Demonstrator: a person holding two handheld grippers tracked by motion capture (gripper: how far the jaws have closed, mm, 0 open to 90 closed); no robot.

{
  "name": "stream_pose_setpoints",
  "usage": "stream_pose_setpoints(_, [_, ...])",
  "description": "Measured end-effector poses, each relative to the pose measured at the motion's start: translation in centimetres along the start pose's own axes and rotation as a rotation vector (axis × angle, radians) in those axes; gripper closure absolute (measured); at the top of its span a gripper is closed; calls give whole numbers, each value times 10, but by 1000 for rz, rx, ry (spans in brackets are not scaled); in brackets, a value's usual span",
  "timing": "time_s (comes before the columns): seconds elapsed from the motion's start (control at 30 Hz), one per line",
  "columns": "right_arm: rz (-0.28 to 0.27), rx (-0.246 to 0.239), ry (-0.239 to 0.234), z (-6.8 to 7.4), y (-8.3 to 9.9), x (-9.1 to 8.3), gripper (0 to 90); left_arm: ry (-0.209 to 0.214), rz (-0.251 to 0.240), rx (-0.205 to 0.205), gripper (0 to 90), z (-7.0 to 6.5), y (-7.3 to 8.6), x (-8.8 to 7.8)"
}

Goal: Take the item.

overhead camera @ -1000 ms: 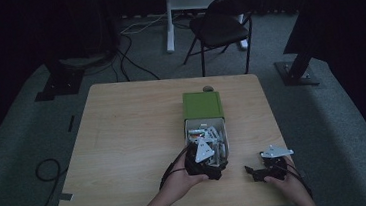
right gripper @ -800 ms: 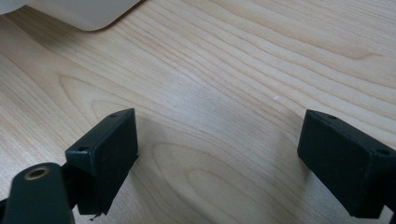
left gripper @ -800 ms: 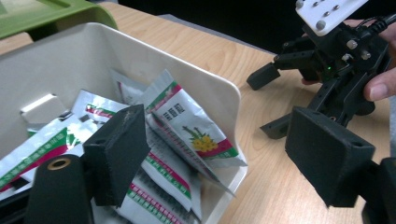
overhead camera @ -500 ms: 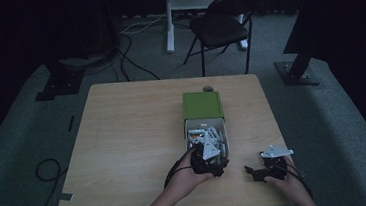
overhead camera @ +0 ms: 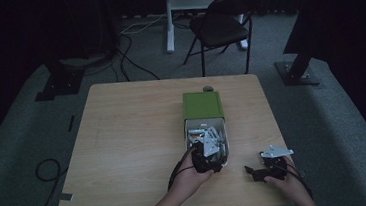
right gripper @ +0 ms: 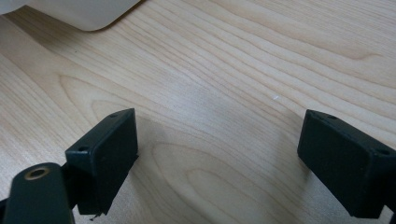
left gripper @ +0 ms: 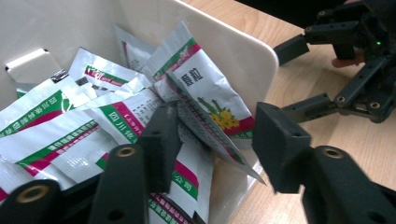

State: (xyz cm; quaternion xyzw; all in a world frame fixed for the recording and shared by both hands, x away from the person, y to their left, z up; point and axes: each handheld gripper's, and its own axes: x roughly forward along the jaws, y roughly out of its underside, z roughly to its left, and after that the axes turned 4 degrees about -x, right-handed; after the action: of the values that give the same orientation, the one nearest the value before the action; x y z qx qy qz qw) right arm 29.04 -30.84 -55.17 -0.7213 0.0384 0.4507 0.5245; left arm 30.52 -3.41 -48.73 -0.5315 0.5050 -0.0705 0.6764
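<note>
A white tub [overhead camera: 226, 140] holds several silver sachets with green and red print [left gripper: 70, 126]. Behind it lies its green lid [overhead camera: 202, 105]. My left gripper [overhead camera: 206, 148] reaches down into the tub. Its jaws [left gripper: 217, 144] have just been closing around a sachet with yellow flowers [left gripper: 210, 100], which stands on edge between them. The left pad rests against the sachets and the right pad is clear of them. My right gripper [overhead camera: 251, 174] sits low over the bare wood right of the tub, jaws [right gripper: 217, 154] wide open with nothing between them. It also appears beyond the tub rim [left gripper: 292, 79].
The wooden table [overhead camera: 134, 137] has free room left of the tub. A small dark object [overhead camera: 208, 88] lies at its far edge. A folding chair [overhead camera: 224, 24] stands beyond the table. The tub's corner [right gripper: 84, 14] shows ahead of the right gripper.
The left gripper has edged a little further over the tub and its jaws look narrower. The right hand has stayed put.
</note>
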Motion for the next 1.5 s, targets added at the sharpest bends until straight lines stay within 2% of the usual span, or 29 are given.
stream_pose_setpoints(0.03, [0,0,0,0,0,0,118,-10,-1,-25,583,0,-1,0])
stream_pose_setpoints(0.13, [0,2,0,0,0,0,118,-36,-8,-23,630,-1,-1,3])
stream_pose_setpoints(0.23, [0,0,1,0,0,0,118,-32,-14,-82,640,-2,-1,7])
stream_pose_setpoints(0.4, [0,0,1,0,0,0,118,-66,3,-68,655,-7,-2,12])
stream_pose_setpoints(0.47, [0,0,1,0,0,0,118,-69,14,-78,671,-7,-4,14])
stream_pose_setpoints(0.53, [-1,1,0,0,0,0,118,-84,32,-60,716,-7,-5,15])
stream_pose_setpoints(0.67, [-1,-1,1,0,0,0,118,-97,27,-67,857,-5,-1,18])
stream_pose_setpoints(0.73, [-1,-1,1,0,0,0,118,-104,25,-61,860,-6,-1,17])
stream_pose_setpoints(0.8, [0,-2,1,0,0,0,118,-102,23,-66,863,-6,-2,15])
stream_pose_setpoints(0.9, [-1,-1,1,0,0,0,118,-81,19,-99,864,-4,-3,10])
stream_pose_setpoints(1.0, [0,0,1,0,0,0,118,-61,12,-104,865,-3,-5,4])
stream_pose_setpoints(1.03, [0,0,1,0,0,0,118,-64,12,-91,865,-4,-6,1])
stream_pose_setpoints(1.1, [0,1,1,0,0,0,118,-47,-5,-103,866,-4,-7,-3])
stream_pose_setpoints(1.2, [-1,0,1,0,0,0,118,-40,-6,-102,866,-4,-8,-9])
stream_pose_setpoints(1.23, [-1,0,1,0,0,0,118,-37,-21,-96,866,-6,-9,-13])
stream_pose_setpoints(1.37, [0,1,0,0,0,0,118,-54,-22,-55,867,-9,-14,-24])
stream_pose_setpoints(1.5, [0,1,0,0,0,0,118,-54,-51,-60,869,-7,-17,-34])
